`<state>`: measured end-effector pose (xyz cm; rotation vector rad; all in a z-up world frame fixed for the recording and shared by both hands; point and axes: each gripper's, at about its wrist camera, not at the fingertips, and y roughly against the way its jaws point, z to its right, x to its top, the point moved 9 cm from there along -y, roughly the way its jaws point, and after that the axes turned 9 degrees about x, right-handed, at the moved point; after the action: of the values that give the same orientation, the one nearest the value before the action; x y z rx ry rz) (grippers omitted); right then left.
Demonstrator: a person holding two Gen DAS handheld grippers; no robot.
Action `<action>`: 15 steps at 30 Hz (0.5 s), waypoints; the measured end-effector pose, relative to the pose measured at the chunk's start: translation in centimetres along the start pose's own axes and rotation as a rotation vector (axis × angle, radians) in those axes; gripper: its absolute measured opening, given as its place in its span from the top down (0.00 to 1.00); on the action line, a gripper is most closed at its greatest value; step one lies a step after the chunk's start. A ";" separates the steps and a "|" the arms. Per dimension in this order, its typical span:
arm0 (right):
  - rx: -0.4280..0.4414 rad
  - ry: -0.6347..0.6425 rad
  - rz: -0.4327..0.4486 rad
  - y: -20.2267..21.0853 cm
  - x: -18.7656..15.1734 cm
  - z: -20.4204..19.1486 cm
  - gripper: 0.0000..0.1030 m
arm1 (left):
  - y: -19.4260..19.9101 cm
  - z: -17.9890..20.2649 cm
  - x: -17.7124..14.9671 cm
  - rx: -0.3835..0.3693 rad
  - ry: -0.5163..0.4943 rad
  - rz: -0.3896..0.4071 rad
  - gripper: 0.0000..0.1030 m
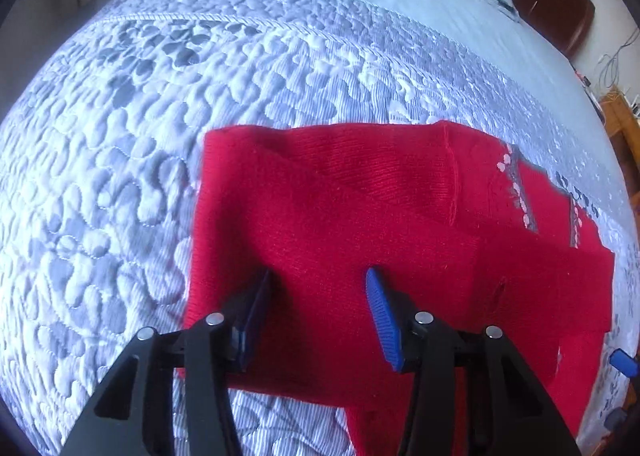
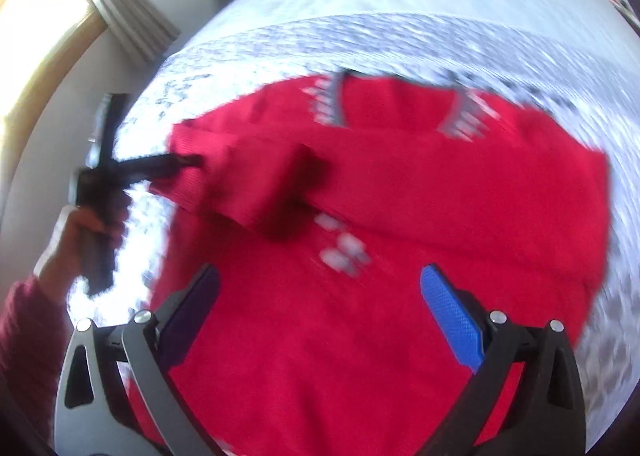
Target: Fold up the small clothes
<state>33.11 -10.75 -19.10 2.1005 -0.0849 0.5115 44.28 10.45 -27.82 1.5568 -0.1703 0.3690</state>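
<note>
Red knitted wool, a small sweater (image 1: 360, 240) with a grey-and-white patterned yoke, is spread on the quilted blue-and-white bedspread (image 1: 120, 176), one sleeve already laid across its body. The left tool (image 1: 318, 296) is parted above that sleeve, nothing gripped; the right tool (image 2: 320, 320) is wide and empty over the body. The next fold would best be begun at an outer edge and kept square and flat.

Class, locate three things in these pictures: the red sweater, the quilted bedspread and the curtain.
red sweater (image 1: 340, 216): left wrist view, on the folded body panel.
quilted bedspread (image 1: 120, 136): left wrist view, on bare quilting left of the sweater.
curtain (image 2: 128, 16): right wrist view, on its gathered folds beside the window.
</note>
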 end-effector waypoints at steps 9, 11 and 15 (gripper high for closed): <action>-0.048 0.002 -0.234 -10.3 3.6 -4.5 0.33 | -0.5 -0.5 0.1 -0.096 0.004 -0.019 0.51; -0.098 0.002 -0.262 -11.9 3.5 -3.8 0.33 | -0.2 -0.7 -0.1 -0.082 -0.013 -0.012 0.51; -0.158 -0.005 -0.272 -13.5 3.5 -2.9 0.37 | -0.6 -0.4 0.1 -0.061 -0.019 -0.001 0.51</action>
<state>38.78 -0.35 -27.06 1.9207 0.1518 0.3244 44.49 10.82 -28.36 1.5001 -0.1939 0.3456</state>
